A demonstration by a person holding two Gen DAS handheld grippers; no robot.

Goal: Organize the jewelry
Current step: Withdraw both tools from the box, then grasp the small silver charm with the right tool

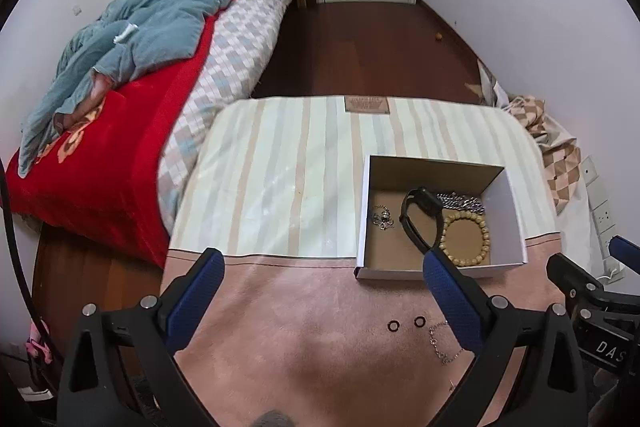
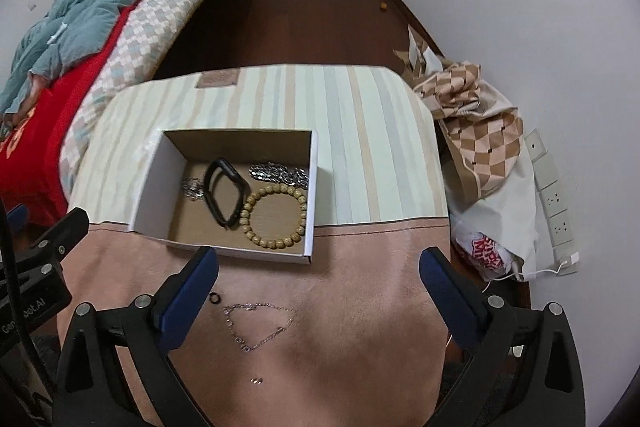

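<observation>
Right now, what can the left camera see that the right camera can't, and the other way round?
Only the left camera shows two small black rings side by side on the pink cloth; the right camera shows just one. Only the right camera shows the whole thin silver chain in a loop, a tiny pair of studs near it, and a plastic bag with red letters on the floor. Both show the open box holding the wooden bead bracelet, black band and chunky silver chain, plus the bed with a red blanket.
</observation>
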